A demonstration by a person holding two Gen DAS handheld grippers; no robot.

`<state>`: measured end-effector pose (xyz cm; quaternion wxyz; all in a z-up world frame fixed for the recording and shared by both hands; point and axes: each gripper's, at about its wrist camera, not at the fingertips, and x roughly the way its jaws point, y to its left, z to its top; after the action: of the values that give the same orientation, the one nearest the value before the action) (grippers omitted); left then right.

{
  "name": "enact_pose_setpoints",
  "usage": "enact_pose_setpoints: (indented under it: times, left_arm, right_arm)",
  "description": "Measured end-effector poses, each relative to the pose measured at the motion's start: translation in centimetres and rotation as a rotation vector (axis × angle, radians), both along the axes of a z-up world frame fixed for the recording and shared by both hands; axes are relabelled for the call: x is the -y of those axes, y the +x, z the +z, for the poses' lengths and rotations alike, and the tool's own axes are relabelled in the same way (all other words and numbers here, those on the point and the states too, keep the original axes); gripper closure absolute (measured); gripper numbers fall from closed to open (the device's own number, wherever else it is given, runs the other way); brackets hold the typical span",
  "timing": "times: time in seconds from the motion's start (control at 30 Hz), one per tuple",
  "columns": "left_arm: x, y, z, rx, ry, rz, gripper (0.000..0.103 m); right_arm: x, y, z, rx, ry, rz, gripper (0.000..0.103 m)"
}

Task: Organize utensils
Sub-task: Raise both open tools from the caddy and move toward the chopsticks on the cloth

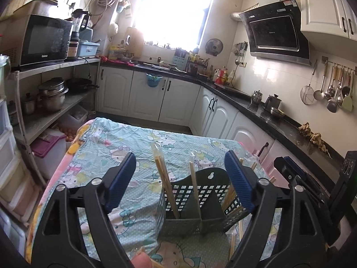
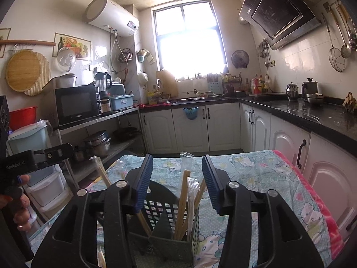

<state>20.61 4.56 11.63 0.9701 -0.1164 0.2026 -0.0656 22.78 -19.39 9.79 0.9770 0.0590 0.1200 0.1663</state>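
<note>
Left wrist: utensil holder (image 1: pixel 200 201) w/ chopsticks (image 1: pixel 164 174) sits betw. wide-open, empty jaws; right jaws likewise.

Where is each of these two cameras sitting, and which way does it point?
Left wrist view: rides on the left gripper, looking along its open blue fingers over the utensil holder toward the window; the right gripper shows at the right edge, and a fingertip at the bottom edge.
Right wrist view: rides on the right gripper, also open, above the same holder, facing the same window; the left gripper and the person's hand show at the left.
Shared: holder with chopsticks, patterned tablecloth, microwave, range hood.
</note>
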Motion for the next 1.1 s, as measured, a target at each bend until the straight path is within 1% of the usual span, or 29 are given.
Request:
enact_pose_setpoints:
  times: [0.1, 0.17, 0.43, 0.63, 1.1]
  left_arm:
    - [-0.2, -0.8, 0.1, 0.006, -0.010, 0.003, 0.014]
    - [-0.5, -1.3, 0.1, 0.009, -0.014, 0.005, 0.011]
    - [-1.1, -2.8, -0.1, 0.002, -0.030, 0.016, 0.011]
    - [-1.5, -3.8, -0.8, -0.013, -0.048, 0.020, 0.011]
    - [-1.5, -5.3, -2.3, -0.051, -0.057, 0.013, 0.011]
  right_arm:
    - [0.2, -0.7, 0.4, -0.005, 0.005, 0.009, 0.053]
    - [0.2, -1.2, 0.6, -0.005, 0.008, 0.016, 0.051]
    - [0.2, -3.3, 1.1, -0.010, -0.010, 0.043, 0.047]
    - [0.2, -4.5, 1.0, -0.029, -0.025, 0.050, 0.047]
    - [0.2, -5.9, -0.9, -0.099, -0.061, 0.069, 0.047]
